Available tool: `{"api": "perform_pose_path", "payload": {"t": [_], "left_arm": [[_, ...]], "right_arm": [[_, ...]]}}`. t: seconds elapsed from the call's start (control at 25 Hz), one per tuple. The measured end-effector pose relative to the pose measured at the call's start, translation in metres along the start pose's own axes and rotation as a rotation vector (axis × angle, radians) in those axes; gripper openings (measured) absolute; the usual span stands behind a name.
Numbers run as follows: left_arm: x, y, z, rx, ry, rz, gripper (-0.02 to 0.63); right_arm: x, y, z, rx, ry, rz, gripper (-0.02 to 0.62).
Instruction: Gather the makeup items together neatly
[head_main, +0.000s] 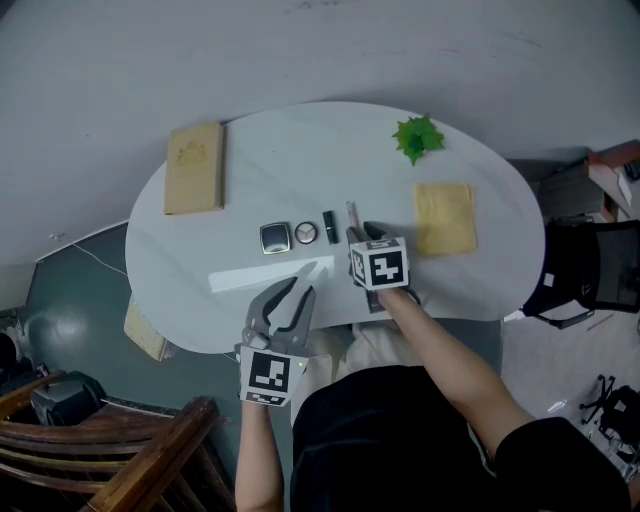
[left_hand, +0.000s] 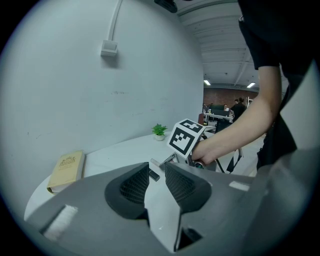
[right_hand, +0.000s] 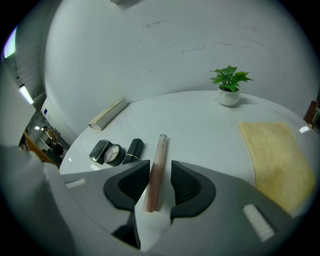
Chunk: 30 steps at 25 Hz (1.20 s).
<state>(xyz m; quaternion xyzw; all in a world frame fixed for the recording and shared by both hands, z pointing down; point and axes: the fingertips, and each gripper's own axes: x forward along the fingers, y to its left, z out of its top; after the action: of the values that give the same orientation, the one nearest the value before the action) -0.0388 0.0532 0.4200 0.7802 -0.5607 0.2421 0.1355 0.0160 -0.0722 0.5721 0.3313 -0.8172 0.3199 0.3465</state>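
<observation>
Over the white table (head_main: 300, 150), my left tongs (left_hand: 156, 168) hang narrowly parted and empty, nearer me than the black lipstick (right_hand: 133, 150), while my right tongs (right_hand: 160, 167) stand slack around the pink tube (right_hand: 161, 147), lying flat just right of that lipstick, with the round compact (right_hand: 114, 154) and square compact (right_hand: 100, 150) left of it.

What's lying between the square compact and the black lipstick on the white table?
A small round compact lies there, in line with the square compact and the lipstick; the right gripper view shows it best.
</observation>
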Motion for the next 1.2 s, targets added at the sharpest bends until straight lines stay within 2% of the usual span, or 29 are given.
{"api": "perform_pose_path", "payload": {"t": [0.28, 0.56, 1.12, 1.2], "left_arm": [[-0.002, 0.0, -0.003, -0.009, 0.003, 0.013, 0.095], [-0.005, 0.001, 0.005, 0.0, -0.026, -0.02, 0.095], [-0.032, 0.011, 0.019, -0.002, -0.147, -0.069, 0.093], [-0.04, 0.012, 0.021, -0.009, -0.166, -0.074, 0.073]], "right_arm": [[-0.01, 0.004, 0.007, 0.006, -0.025, 0.026, 0.12], [-0.044, 0.017, 0.017, -0.01, -0.082, 0.052, 0.12], [-0.131, 0.069, 0.026, -0.112, -0.253, 0.036, 0.118], [-0.144, 0.08, 0.026, -0.129, -0.285, 0.036, 0.118]]}}
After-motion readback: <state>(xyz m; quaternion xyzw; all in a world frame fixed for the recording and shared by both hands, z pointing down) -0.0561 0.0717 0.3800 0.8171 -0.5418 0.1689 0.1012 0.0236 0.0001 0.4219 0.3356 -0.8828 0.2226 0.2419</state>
